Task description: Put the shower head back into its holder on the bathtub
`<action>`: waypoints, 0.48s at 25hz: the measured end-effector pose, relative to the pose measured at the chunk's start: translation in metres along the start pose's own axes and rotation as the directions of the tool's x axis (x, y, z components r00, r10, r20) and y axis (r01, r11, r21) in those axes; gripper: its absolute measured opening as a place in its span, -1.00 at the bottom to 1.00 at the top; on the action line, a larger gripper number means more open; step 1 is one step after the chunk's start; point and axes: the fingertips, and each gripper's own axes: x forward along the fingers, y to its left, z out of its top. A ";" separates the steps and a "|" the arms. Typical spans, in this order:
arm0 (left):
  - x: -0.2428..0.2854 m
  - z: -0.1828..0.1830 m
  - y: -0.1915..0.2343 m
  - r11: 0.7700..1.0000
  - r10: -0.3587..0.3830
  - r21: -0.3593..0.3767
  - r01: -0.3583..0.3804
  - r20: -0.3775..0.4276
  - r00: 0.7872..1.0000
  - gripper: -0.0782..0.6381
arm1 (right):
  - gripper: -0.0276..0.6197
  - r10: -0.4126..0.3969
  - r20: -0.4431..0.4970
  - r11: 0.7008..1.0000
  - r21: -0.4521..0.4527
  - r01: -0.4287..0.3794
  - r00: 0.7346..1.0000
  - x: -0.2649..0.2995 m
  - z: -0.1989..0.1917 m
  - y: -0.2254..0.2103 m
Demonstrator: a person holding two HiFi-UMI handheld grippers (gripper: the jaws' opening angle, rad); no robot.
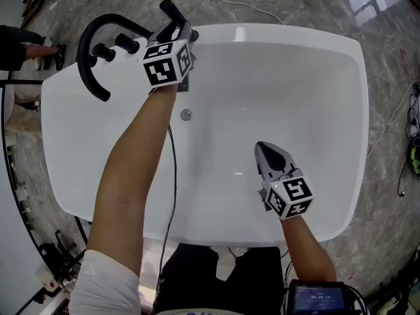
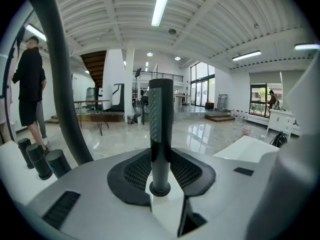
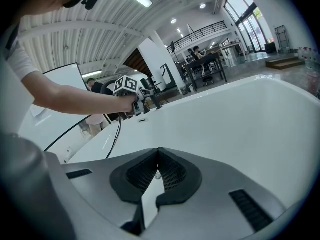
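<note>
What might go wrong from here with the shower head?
The left gripper clamps the shower head by its round handle, so it may twist or slip. The faucet arch and knobs stand close beside it and might be knocked. The right gripper, shut and empty, gives no support.

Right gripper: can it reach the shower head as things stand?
Probably yes: only open bathtub lies between the right gripper and the shower head, though the left gripper has its jaws clamped on it.
</note>
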 end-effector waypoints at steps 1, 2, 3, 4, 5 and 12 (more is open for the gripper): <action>0.003 -0.002 0.001 1.000 0.002 -0.014 -0.002 -0.013 1.000 -0.43 | -0.88 0.000 -0.005 1.000 0.005 0.000 1.000 0.000 -0.005 0.000; 0.005 -0.003 0.001 1.000 0.004 -0.021 -0.005 -0.019 1.000 -0.43 | -0.88 -0.001 -0.009 1.000 0.010 0.001 1.000 0.001 -0.009 -0.001; 0.006 -0.003 0.001 1.000 0.008 -0.022 -0.008 -0.018 1.000 -0.43 | -0.88 -0.001 -0.012 1.000 0.014 0.001 1.000 0.001 -0.013 -0.002; 0.007 -0.002 0.000 1.000 0.011 -0.023 -0.011 -0.014 1.000 -0.43 | -0.88 0.000 -0.014 1.000 0.017 0.001 1.000 0.002 -0.016 -0.003; 0.007 -0.002 -0.001 1.000 0.013 -0.027 -0.013 -0.010 1.000 -0.43 | -0.88 0.000 -0.015 1.000 0.021 0.000 1.000 0.001 -0.019 -0.004; 0.008 -0.004 -0.004 0.999 0.001 0.042 0.002 -0.069 0.998 -0.43 | -0.88 0.014 -0.019 1.000 0.021 -0.014 1.000 -0.009 -0.026 0.000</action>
